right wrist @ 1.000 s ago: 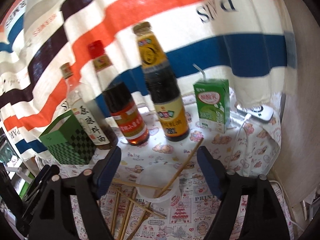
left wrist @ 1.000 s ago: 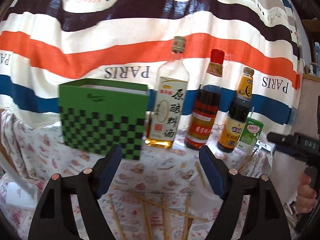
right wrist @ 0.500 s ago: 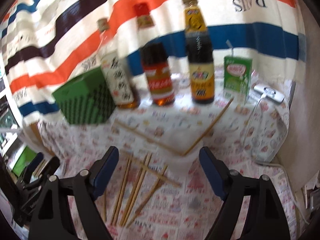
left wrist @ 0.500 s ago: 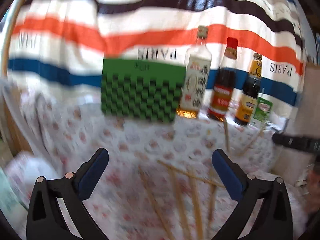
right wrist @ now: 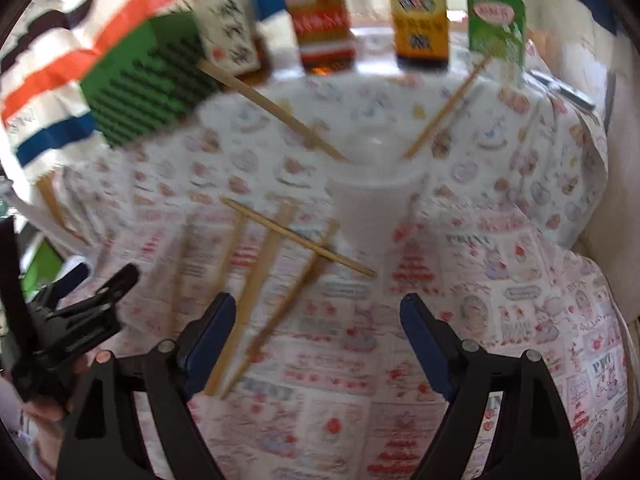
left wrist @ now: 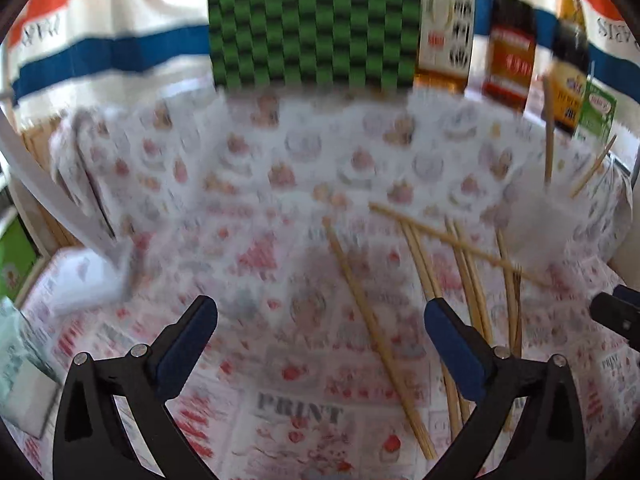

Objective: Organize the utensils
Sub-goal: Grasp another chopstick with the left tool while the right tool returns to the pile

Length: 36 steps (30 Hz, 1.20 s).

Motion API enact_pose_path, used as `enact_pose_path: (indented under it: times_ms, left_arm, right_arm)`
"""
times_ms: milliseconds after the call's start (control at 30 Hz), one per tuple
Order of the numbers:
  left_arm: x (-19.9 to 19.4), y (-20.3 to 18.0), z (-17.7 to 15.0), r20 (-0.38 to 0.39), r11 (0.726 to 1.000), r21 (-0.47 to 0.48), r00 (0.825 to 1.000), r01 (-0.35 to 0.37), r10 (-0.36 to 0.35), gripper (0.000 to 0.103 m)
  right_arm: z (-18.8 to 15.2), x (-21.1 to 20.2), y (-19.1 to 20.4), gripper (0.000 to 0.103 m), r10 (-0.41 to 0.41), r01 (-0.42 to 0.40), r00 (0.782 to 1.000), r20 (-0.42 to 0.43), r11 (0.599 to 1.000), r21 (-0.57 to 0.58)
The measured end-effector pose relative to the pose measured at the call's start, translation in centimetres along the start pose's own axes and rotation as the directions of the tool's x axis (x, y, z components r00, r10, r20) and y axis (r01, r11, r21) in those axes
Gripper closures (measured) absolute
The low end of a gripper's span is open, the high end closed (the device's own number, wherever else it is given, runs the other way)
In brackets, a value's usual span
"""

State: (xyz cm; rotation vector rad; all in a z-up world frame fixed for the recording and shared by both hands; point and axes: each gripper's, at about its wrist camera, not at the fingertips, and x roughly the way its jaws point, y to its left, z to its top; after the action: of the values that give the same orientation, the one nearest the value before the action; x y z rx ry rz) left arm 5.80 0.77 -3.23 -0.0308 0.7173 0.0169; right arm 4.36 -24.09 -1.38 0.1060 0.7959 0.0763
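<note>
Holding both hand-held grippers wide, empty: your left hand-held gripper (left wrist: 320,322), jaws just opened; right hand-held gripper (right wrist: 318,316). Worktop cloth (left wrist: 298,410) reads "PRINT"; chopsticks (left wrist: 376,332) scattered.

Loose wooden chopsticks (right wrist: 260,276) lie scattered flat on the desk (right wrist: 500,320), most running near to far, one thin stick crossing the others at a slant. Just right of and beyond them stands a clear cup (right wrist: 372,200), upright, with two chopsticks (right wrist: 276,110) already inside, leaning out left and right over its rim. Motion blur softens finer detail.
</note>
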Motion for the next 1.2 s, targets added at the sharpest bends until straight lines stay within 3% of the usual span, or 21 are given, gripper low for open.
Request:
enact_pose_path:
  times_ms: [67, 167, 333, 400, 467, 533, 667, 833, 933, 1033, 1200]
  left_arm:
    - [0.6, -0.4, -0.4, -0.044, 1.000, 0.020, 0.999, 0.017, -0.016, 0.000]
    - [1.5, -1.7, -1.2, -0.109, 0.995, 0.093, 0.993, -0.031, 0.041, 0.000]
    - [1.9, -3.6, -2.1, -0.137, 0.986, 0.164, 0.990, 0.011, 0.012, 0.002]
    - [2.2, -3.9, -2.2, -0.162, 0.986, 0.163, 0.987, 0.020, 0.006, 0.010]
    - [2.6, -3.6, -2.4, -0.199, 0.990, 0.137, 0.980, 0.032, -0.004, 0.032]
    - [3.0, -3.3, -2.3, -0.225, 0.992, 0.096, 0.973, 0.077, -0.054, 0.042]
    - [2.9, -2.8, -2.1, -0.219, 0.993, 0.092, 0.974, 0.074, -0.052, 0.068]
    - [2.8, -2.4, -1.9, -0.225, 0.994, 0.065, 0.972, 0.088, -0.072, 0.093]
    - [2.8, -2.0, -1.8, -0.234, 0.993, 0.025, 0.967, 0.112, -0.104, 0.096]
    - [2.5, -1.2, -1.6, -0.223, 0.983, -0.044, 0.958, 0.177, -0.182, 0.096]
    - [-0.3, -0.5, -0.6, -0.058, 0.985, -0.055, 0.984, 0.163, -0.166, 0.097]
  right_arm:
    - [-0.2, 1.1, -0.5, 0.020, -0.004, 0.004, 0.999, -0.043, 1.000, 0.015]
    - [-0.5, 2.2, -1.0, 0.020, 0.026, -0.022, 0.995, -0.097, 0.999, 0.043]
    - [-0.8, 2.6, -1.2, 0.020, 0.059, -0.050, 0.990, -0.128, 0.996, 0.071]
    - [-0.8, 2.8, -1.5, 0.020, 0.076, -0.064, 0.988, -0.135, 0.994, 0.091]
    - [-0.8, 3.1, -1.7, 0.020, 0.099, -0.081, 0.984, -0.147, 0.990, 0.118]
    - [-0.8, 3.3, -2.0, 0.020, 0.104, -0.083, 0.982, -0.158, 0.988, 0.132]
    - [-0.8, 3.7, -2.0, 0.020, 0.075, -0.054, 0.984, -0.164, 0.990, 0.127]
    - [-0.9, 4.0, -2.0, 0.020, 0.051, -0.032, 0.985, -0.165, 0.993, 0.114]
    - [-0.9, 3.9, -2.0, 0.020, 0.043, -0.026, 0.986, -0.159, 0.994, 0.109]
    - [-0.8, 3.8, -1.9, 0.020, 0.038, -0.022, 0.988, -0.150, 0.995, 0.102]
    - [-0.8, 3.5, -1.8, 0.020, 0.065, -0.051, 0.988, -0.143, 0.994, 0.098]
